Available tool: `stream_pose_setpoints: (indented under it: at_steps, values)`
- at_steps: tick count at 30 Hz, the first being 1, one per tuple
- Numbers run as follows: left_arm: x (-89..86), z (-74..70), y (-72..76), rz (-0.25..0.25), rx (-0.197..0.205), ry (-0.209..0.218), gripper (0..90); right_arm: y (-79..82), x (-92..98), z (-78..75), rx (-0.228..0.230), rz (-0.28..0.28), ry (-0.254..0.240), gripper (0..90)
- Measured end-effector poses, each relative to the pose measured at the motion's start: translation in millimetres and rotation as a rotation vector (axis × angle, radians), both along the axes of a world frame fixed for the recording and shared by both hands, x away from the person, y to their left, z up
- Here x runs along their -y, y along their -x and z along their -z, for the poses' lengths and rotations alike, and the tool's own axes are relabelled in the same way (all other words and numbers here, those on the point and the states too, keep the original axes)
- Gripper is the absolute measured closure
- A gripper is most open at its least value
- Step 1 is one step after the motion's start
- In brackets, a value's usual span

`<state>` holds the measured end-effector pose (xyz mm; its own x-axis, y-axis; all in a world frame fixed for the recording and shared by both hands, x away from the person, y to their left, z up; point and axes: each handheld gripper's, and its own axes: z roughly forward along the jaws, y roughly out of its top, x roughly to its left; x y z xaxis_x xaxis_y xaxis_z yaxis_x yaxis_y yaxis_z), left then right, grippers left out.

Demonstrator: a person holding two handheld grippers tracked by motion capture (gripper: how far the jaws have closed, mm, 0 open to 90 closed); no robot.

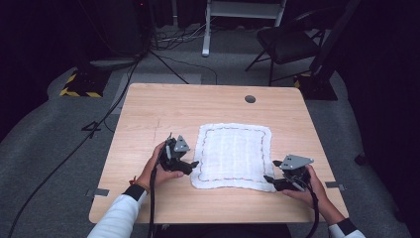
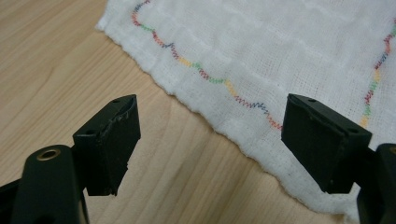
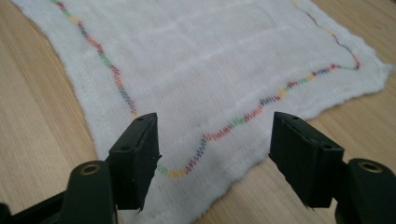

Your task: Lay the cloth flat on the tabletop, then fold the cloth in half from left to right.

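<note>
Both hands come in from the 6 o'clock edge of the high view, each with a claw sitting low over the wooden counter (image 1: 148, 114). Left claw (image 1: 194, 163) is at about 9 o'clock of the white cloth (image 1: 234, 153), pointing at its near-left edge, jaws spread wide with nothing between them. From its own view the cloth's hem with the rainbow zigzag stitching (image 2: 210, 79) runs diagonally just past the tips, one jaw over bare wood, the other over the fabric edge.

Right claw (image 1: 271, 171) is at roughly 5 o'clock of the cloth, right by the near-right corner, also wide and gripping nothing. Its view has the corner of the cloth (image 3: 201, 93) lying flat between and beyond the jaws, can't tell if the tips actually touch it.

Cloth itself lies spread flat, a bit right of the counter's middle. Small grey round cap (image 1: 250, 98) is at 12 o'clock of it, well apart.
</note>
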<state>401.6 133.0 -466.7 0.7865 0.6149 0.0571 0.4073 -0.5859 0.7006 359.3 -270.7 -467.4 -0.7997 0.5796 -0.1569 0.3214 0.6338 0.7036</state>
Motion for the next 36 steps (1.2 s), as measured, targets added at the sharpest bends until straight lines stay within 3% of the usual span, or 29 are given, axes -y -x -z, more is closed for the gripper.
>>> stream_pose_setpoints:
  at_steps: [2,3,8,10,13,14,17,19,23,24,25,30,36]
  values:
    - [-2.0,-5.2,-3.3,-0.004,0.017,0.016,19.6,-1.3,-7.1,-2.6,0.006,-0.012,-0.006,34.5]
    - [-4.2,-8.7,-8.6,-0.028,0.046,0.032,19.6,-2.1,-11.1,-4.0,0.006,-0.021,-0.018,34.8]
    - [-6.7,-11.0,-29.2,-0.060,0.040,0.059,19.7,-6.1,-38.3,-9.2,0.023,-0.073,-0.040,36.4]
    - [-5.6,-10.9,-46.4,-0.085,0.034,0.078,19.7,-7.9,-53.0,-10.4,0.022,-0.099,-0.051,37.0]
    - [-3.1,-9.6,-57.0,-0.096,0.045,0.070,19.8,-9.5,-78.4,-11.7,0.022,-0.155,-0.062,38.8]
    - [0.5,-6.9,-69.6,-0.113,0.031,0.061,19.8,-9.8,-87.1,-12.3,0.017,-0.175,-0.068,39.3]
    - [2.9,-4.5,-79.3,-0.129,0.024,0.070,20.6,-10.5,-104.0,-12.5,0.017,-0.216,-0.076,42.1]
    - [6.3,-0.7,-95.4,-0.145,0.013,0.085,20.6,-10.5,-128.0,-10.8,0.009,-0.289,-0.072,46.3]
    - [15.0,4.6,-107.8,-0.152,0.010,0.078,20.5,-9.6,-149.6,-6.1,0.000,-0.333,-0.063,46.4]
    - [18.2,7.0,-111.2,-0.160,0.002,0.074,20.6,-9.2,-156.3,-4.0,-0.004,-0.342,-0.061,46.5]
    - [24.6,13.6,-117.2,-0.179,-0.032,0.077,20.6,-6.9,-168.5,0.3,-0.008,-0.363,-0.051,46.8]
    - [33.5,22.8,-122.6,-0.184,-0.046,0.066,19.6,3.6,-190.4,5.9,-0.013,-0.411,-0.035,45.5]
    - [40.8,34.4,-126.1,-0.160,-0.068,0.043,17.7,2.2,-201.0,13.2,-0.038,-0.415,-0.036,44.2]
